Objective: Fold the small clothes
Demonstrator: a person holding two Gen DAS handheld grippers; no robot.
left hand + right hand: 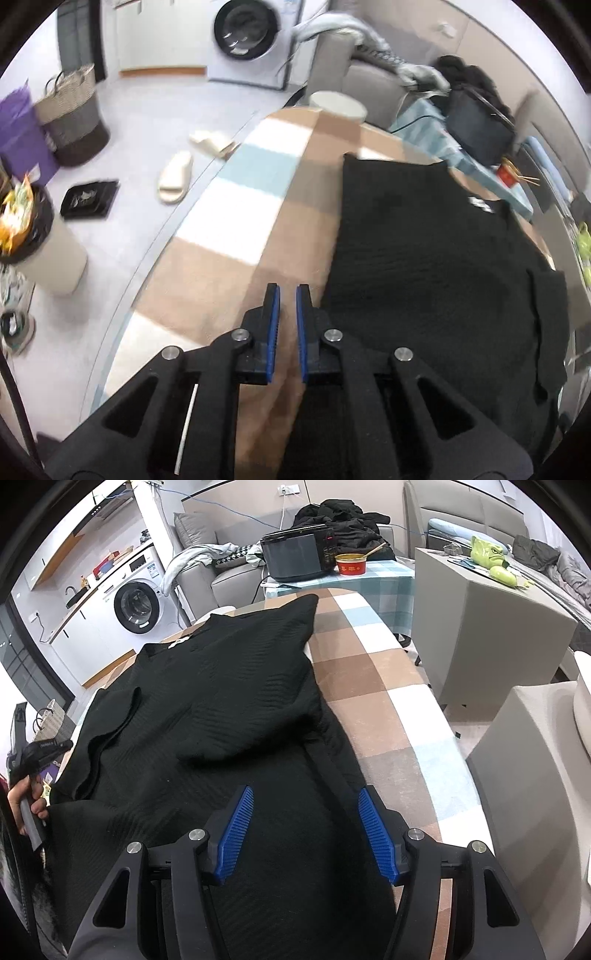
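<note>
Black knit top spread flat on checked blanket covering the tabletop; neckline with white label at far end, hem nearest the right camera. One sleeve folded in over the body on the left side, the other lying angled across the middle.

Right claw over the hem area, blue ribbed pads spread wide, nothing between them; black fabric directly below. Contact with the cloth not clear.

Left claw nearly closed, only a narrow gap between its pads, gripping nothing. Positioned over bare blanket, just beside the top's edge, which lies to its right. Left wrist view slightly blurred.

In the right wrist view, a hand at far left on a grey handle, at the garment's edge.

Beyond the tabletop: black appliance and a red bowl on a blue checked cloth, dark clothes piled behind. Washing machine against the far wall. Grey cabinet to the right with a green figure on top.

On the floor in the left wrist view: two pale slippers, woven basket, black tray, full waste bin.
</note>
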